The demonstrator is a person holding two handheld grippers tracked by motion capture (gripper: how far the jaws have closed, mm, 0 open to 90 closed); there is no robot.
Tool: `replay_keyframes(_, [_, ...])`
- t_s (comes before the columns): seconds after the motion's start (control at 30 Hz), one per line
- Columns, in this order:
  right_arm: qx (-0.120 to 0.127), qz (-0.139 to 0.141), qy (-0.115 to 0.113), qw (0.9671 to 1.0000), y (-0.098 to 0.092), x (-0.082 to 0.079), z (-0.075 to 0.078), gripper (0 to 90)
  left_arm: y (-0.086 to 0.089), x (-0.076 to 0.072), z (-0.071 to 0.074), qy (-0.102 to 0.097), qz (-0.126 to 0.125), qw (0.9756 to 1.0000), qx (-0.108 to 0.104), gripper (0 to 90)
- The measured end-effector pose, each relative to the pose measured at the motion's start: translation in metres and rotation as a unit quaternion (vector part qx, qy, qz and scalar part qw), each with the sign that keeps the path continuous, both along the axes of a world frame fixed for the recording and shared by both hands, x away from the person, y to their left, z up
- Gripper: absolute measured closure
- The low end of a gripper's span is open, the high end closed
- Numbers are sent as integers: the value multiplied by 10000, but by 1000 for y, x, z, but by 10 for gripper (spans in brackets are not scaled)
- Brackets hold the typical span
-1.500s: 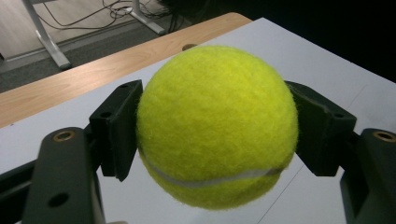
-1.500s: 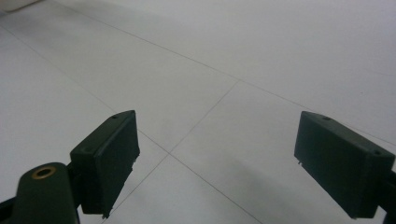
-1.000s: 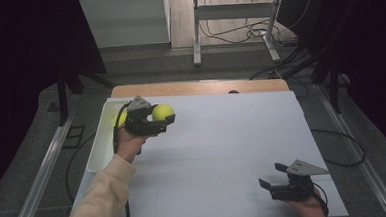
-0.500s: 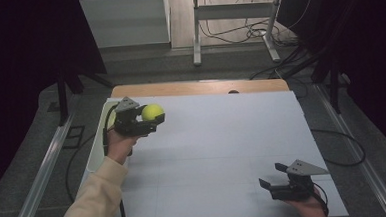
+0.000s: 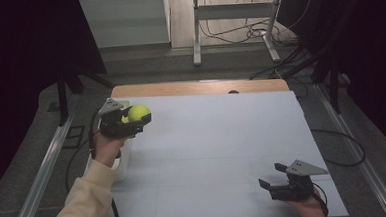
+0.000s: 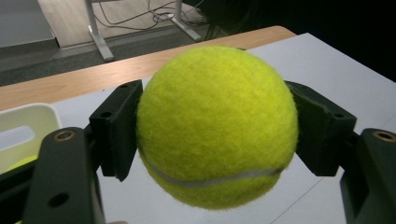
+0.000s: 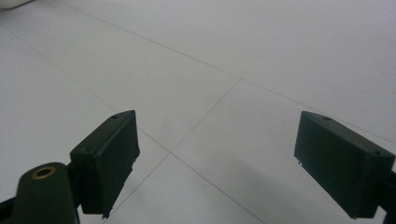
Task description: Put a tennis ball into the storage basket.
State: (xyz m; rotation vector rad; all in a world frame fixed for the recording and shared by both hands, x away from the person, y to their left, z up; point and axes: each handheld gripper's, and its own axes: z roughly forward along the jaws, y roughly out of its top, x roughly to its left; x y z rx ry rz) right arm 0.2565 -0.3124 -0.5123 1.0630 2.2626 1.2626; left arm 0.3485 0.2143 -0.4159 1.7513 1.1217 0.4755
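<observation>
White table [image 5: 223,147] fills the foreground, dark floor beyond. Left tongs [image 5: 131,122] pinch a ball [image 5: 139,112] from both sides, held level above the table's left edge beside a pale bin [image 5: 121,165], likely its source or goal. Right tongs [image 5: 272,177] rest spread near the front right corner, idle.

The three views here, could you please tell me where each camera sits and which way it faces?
High view: above the table's near side, facing forward and down; forearms, both grippers.
Left gripper view: on the left gripper, along jaws clamping the tennis ball, toward the far edge.
Right gripper view: on the right gripper, down at bare tabletop.
Shared: high and left gripper views show the ball.
</observation>
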Motion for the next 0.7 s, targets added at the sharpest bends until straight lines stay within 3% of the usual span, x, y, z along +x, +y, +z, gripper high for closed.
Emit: replay_keyframes(0.7, [1, -11, 15, 10000, 0, 0, -1, 143, 32, 0, -9, 140, 434, 9990, -27, 261])
